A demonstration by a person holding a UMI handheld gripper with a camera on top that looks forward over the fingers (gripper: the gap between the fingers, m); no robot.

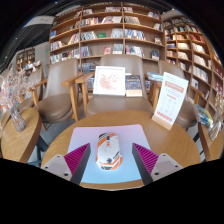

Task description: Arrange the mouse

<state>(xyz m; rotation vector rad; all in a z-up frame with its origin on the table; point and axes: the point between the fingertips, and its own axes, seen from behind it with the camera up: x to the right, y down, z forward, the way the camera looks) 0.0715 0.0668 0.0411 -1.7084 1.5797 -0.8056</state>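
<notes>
Jaws wide open, holding nothing, and the mouse (109, 151) sits between them on the pale mat (110, 165) at the near edge of the round table (60, 135) — looks placed, though its final alignment remains uncertain.

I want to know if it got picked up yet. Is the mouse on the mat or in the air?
On the mat. The mouse rests on the mouse mat, between the open fingers with gaps either side.
</notes>
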